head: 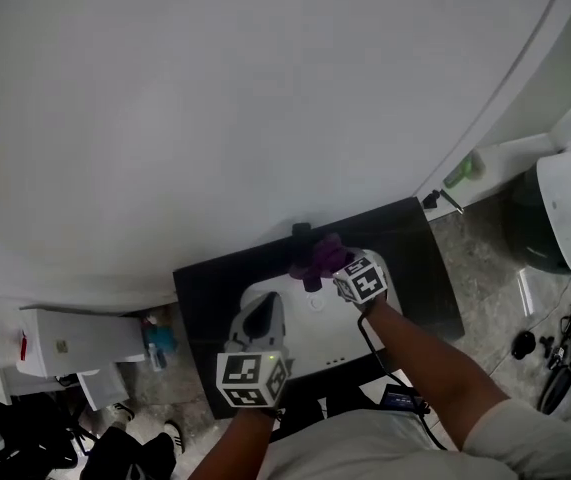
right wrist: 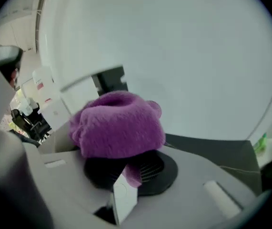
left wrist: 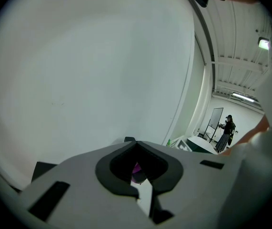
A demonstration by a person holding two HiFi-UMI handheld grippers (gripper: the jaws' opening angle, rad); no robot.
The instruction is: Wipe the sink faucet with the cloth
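Fingers (right wrist: pixel 122 199) on the right gripper (right wrist: pixel 126 175) pinch the cloth (right wrist: pixel 119 125), bunched against the faucet (head: pixel 301 232). The left gripper (left wrist: pixel 143 185) is closed and empty, short of the faucet. Only a corner's pinched, so I reckon it could slip mid-wipe.

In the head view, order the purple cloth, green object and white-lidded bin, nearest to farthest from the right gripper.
1. purple cloth, gripped by the right gripper.
2. green object, upper right by the wall.
3. white-lidded bin, far right.
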